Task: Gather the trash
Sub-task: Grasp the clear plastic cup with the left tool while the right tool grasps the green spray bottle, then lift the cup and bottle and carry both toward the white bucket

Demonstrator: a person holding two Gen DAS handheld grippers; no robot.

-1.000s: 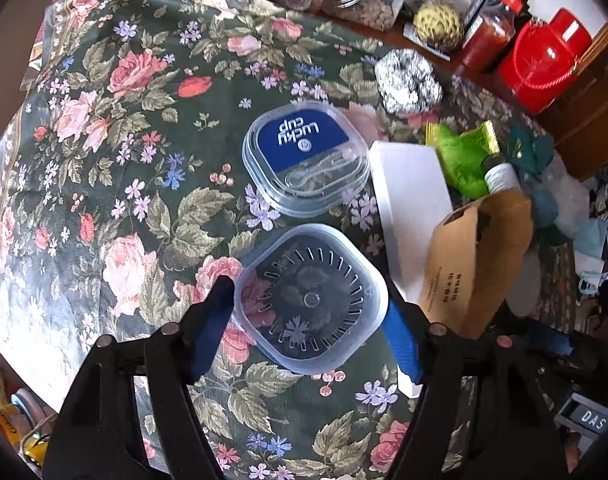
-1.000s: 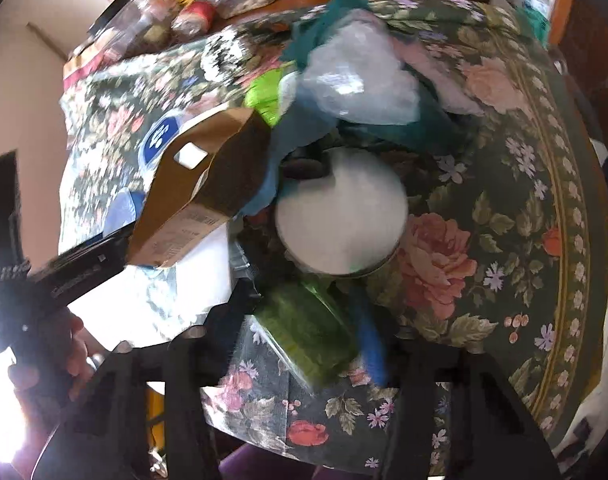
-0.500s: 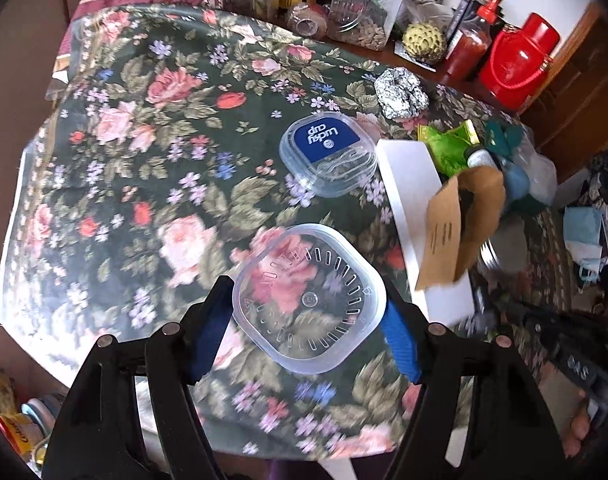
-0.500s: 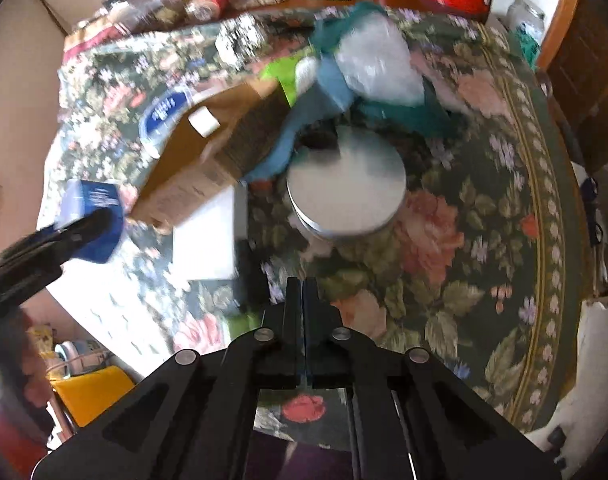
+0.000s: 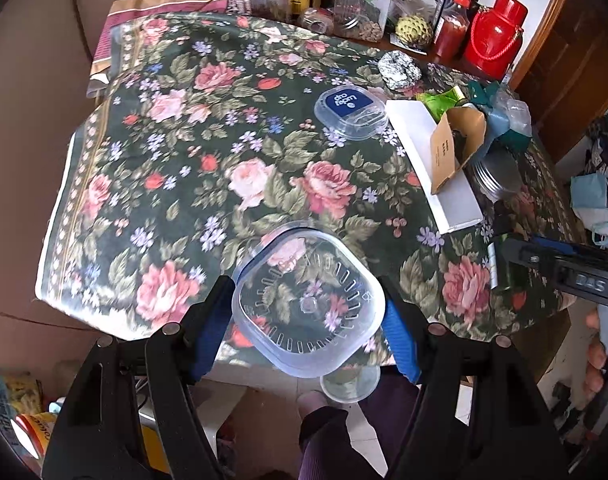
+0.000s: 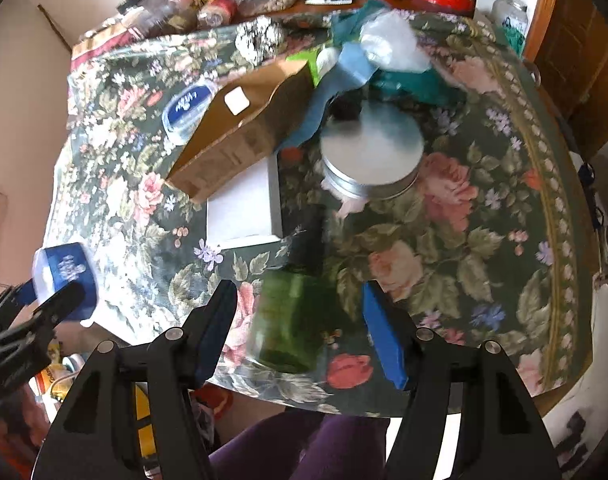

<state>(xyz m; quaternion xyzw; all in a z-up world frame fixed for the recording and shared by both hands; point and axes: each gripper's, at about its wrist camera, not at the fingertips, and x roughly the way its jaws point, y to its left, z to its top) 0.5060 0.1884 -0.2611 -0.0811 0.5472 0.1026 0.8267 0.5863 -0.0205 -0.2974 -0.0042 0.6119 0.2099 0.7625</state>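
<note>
Paper bag (image 5: 458,148) atop white box (image 5: 436,168)

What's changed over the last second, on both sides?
The left tongs have lifted the clear plastic cup off the table and back past its near edge. The right tongs, shut half a second ago, now stand open around the green bottle. The lidded cup, white box and tin stayed put.

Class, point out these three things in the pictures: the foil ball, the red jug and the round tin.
foil ball (image 5: 399,70), left wrist view, middle of the crumpled foil.
red jug (image 5: 492,38), left wrist view, front of its body.
round tin (image 6: 374,141), right wrist view, centre of its lid.
</note>
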